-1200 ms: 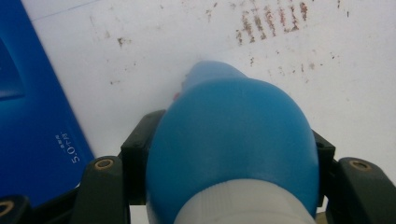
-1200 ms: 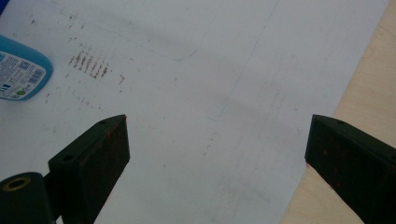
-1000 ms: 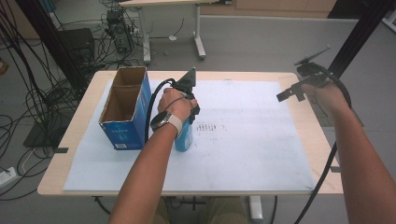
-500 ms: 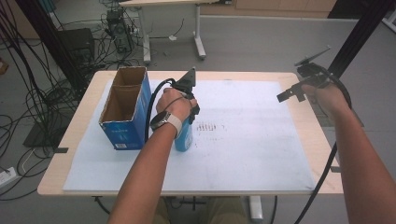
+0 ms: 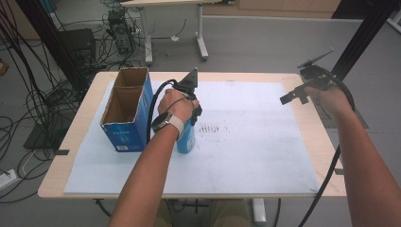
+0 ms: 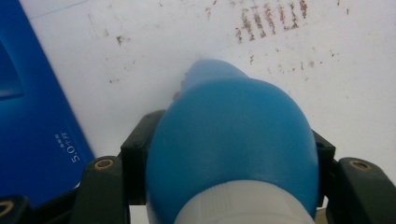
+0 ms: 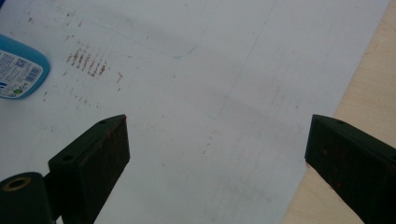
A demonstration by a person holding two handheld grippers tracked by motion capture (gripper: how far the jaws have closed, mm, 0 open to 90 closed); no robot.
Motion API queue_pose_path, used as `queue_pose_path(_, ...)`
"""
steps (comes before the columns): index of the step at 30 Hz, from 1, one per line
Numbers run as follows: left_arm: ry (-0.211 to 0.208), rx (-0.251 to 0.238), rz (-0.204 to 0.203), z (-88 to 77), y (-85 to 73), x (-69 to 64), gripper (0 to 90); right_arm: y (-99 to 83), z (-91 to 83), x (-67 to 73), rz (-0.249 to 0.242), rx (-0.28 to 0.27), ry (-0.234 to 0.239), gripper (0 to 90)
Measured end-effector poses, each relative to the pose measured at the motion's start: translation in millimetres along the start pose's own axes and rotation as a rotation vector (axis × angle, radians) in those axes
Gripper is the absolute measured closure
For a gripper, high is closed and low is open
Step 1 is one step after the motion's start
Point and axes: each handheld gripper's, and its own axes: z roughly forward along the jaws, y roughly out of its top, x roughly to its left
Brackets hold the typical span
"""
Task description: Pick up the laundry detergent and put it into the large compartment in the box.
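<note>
Right now my left tool (image 5: 188, 124) is pinching the blue bottle (image 6: 229, 140) by its shoulder, just below the white cap, as it stands upright on the desk's white mat (image 5: 255, 142) beside the blue carton (image 5: 126, 111). I judge it smooth, rigid plastic, possibly slippery; gripping the narrower neck seems safest. My right tool (image 7: 215, 158) hangs spread and empty.

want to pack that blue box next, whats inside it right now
From the high view, the open blue box shows bare brown cardboard walls in two compartments, with nothing sticking up. The near wall covers the near part of its floor, so something low could lie there.
</note>
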Motion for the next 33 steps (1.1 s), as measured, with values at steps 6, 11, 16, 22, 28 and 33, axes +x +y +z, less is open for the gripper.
queue_pose_path(6, 0.002, 0.001, -0.001, 0.0, 0.1, -0.8, 38.8, 0.1, -0.5, 0.2, 0.000, -0.001, -0.001, 6.3)
queue_pose_path(11, 0.003, -0.001, -0.002, 0.2, -0.4, -1.2, 38.8, -0.8, -0.6, -0.3, 0.002, -0.001, -0.001, 6.3)
queue_pose_path(16, 0.003, -0.001, -0.005, 0.0, -0.7, -1.2, 38.8, -1.4, -0.7, -0.3, 0.002, -0.003, -0.002, 6.3)
queue_pose_path(22, 0.004, -0.002, -0.004, 0.2, -0.6, -2.1, 38.7, -2.0, -1.3, -0.9, 0.004, -0.004, -0.002, 6.3)
queue_pose_path(28, 0.004, -0.002, -0.002, 0.2, -0.5, -1.9, 38.7, -3.0, -1.6, -1.7, 0.008, -0.005, -0.004, 6.3)
queue_pose_path(33, 0.003, -0.004, 0.001, 0.3, -0.8, -1.4, 38.7, -3.1, -2.3, -1.6, 0.008, -0.006, -0.005, 6.4)
